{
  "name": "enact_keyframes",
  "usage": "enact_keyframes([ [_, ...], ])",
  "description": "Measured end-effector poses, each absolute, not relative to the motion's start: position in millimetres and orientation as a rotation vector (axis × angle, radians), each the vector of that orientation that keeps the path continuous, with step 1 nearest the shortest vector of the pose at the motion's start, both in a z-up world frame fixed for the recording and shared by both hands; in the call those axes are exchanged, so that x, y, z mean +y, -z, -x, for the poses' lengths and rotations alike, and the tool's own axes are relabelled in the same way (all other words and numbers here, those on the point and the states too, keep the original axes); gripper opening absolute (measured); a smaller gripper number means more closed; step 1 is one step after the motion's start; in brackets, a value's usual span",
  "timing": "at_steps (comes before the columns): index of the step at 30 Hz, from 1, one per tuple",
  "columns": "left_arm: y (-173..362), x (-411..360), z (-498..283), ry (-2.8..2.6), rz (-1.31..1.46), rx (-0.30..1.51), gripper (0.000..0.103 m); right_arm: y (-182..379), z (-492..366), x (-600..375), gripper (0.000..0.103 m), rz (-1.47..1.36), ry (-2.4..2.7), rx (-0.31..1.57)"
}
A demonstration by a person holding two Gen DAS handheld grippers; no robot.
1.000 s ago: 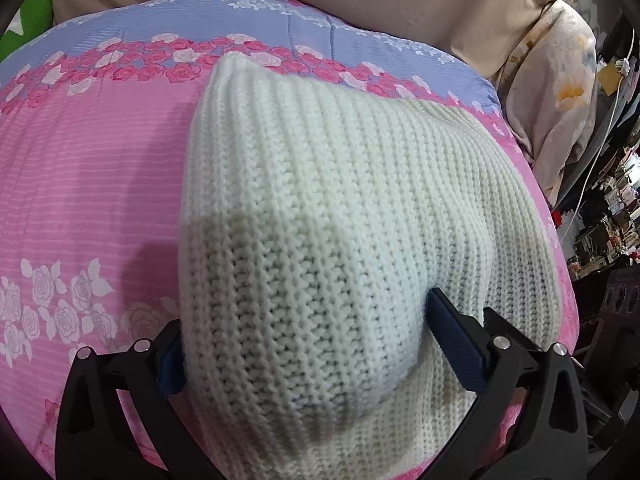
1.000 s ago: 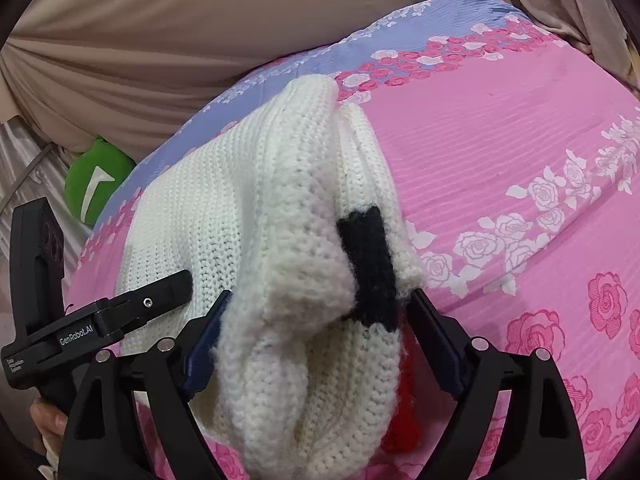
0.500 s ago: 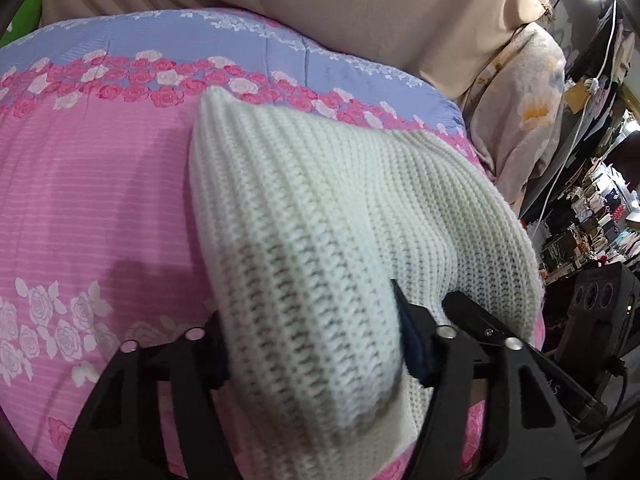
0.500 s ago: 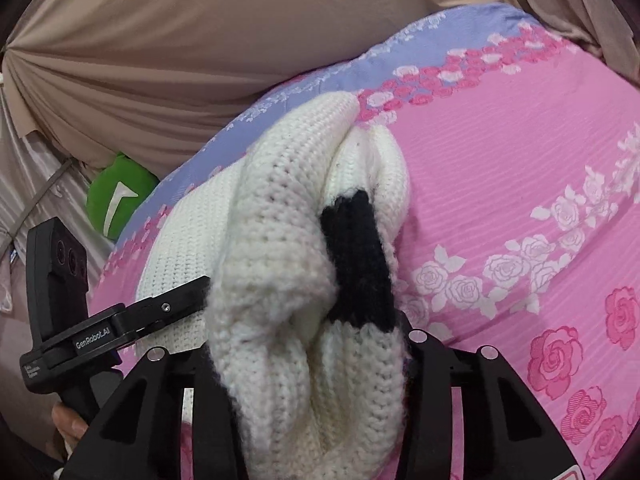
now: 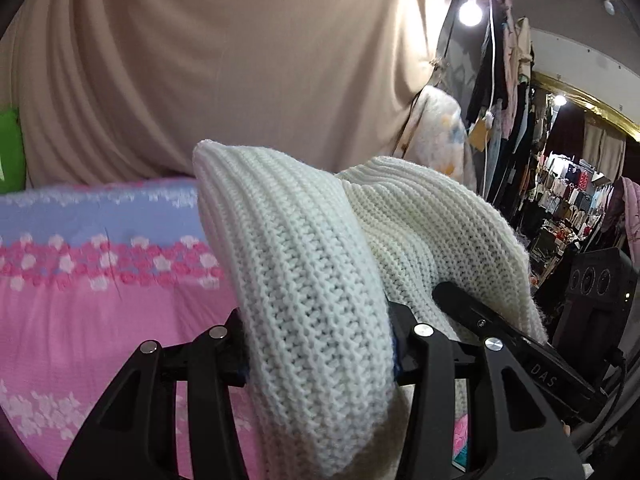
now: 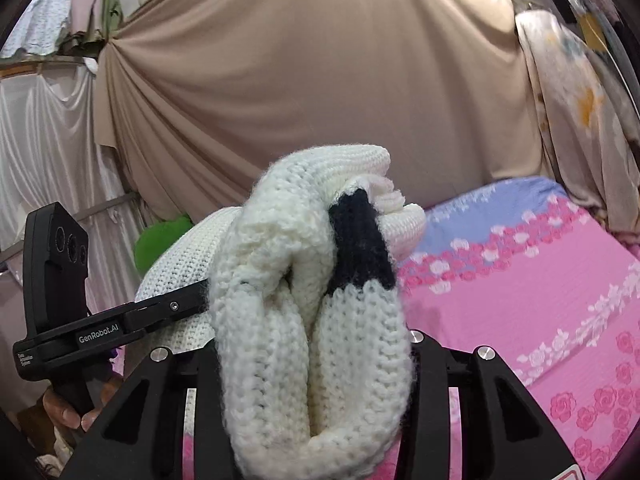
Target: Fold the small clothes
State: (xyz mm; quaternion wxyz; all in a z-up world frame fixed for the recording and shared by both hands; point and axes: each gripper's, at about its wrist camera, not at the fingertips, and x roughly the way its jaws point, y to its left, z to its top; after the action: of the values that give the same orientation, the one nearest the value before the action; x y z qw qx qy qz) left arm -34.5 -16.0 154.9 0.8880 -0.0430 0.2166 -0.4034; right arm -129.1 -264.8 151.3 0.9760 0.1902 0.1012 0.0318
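Black fingers with silver screws; "GenRobot.AI" lettering.

Beyond your work you see a pink rose bedsheet, a beige drape behind it, a lit bulb, hanging clothes at right.

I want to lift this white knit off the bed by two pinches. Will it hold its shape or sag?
Likely floppy: the white knit bunches into thick folds where the left claw pinches it and drapes between that and the right claw. Its chunky ribbing probably grips the pads rather than slipping. It looks bulky, so it may sag between the two holds.
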Motion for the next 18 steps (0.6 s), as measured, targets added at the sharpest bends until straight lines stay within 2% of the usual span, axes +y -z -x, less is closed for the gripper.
enact_keyframes([
  [6, -199, 29, 39, 0.779, 0.068, 0.272, 0.046, -191, 111, -228, 0.039, -0.33, -0.182, 0.067],
  [10, -199, 57, 9, 0.708, 0.051, 0.247, 0.049, -188, 64, -211, 0.043, -0.359, -0.246, 0.096],
  [13, -162, 72, -33, 0.64, 0.057, 0.362, 0.057, -149, 11, -198, 0.054, -0.378, -0.265, 0.251],
  [15, -121, 79, -69, 0.589, 0.065, 0.482, 0.064, -99, -29, -192, 0.057, -0.411, -0.236, 0.438],
  [17, -60, 89, -109, 0.525, 0.084, 0.675, 0.063, -50, -46, -187, 0.055, -0.423, -0.134, 0.574],
  [18, -36, 97, -119, 0.494, 0.114, 0.739, 0.059, -35, -45, -185, 0.055, -0.418, -0.11, 0.604],
])
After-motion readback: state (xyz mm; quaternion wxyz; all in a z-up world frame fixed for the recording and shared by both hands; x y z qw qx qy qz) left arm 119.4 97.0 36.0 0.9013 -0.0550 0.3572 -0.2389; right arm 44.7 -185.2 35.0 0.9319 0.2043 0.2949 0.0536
